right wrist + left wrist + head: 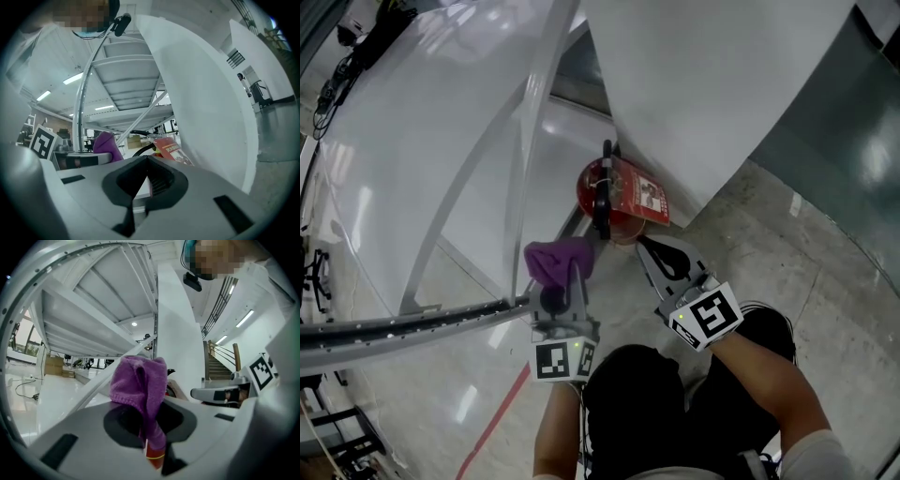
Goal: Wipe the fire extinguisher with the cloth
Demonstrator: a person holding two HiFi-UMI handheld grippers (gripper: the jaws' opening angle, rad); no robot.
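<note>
My left gripper (570, 274) held the purple cloth (559, 257) tight between its jaws; my right gripper (649, 251) was closed, with nothing in it. Just ahead of both tips stood the red fire extinguisher (614, 192).

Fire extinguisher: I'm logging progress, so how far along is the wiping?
Done: the left gripper is shut on the purple cloth. In hand: the cloth is held beside the fire extinguisher, with no contact visible. The right gripper is shut and empty near it. Left: seemingly all the wiping.
</note>
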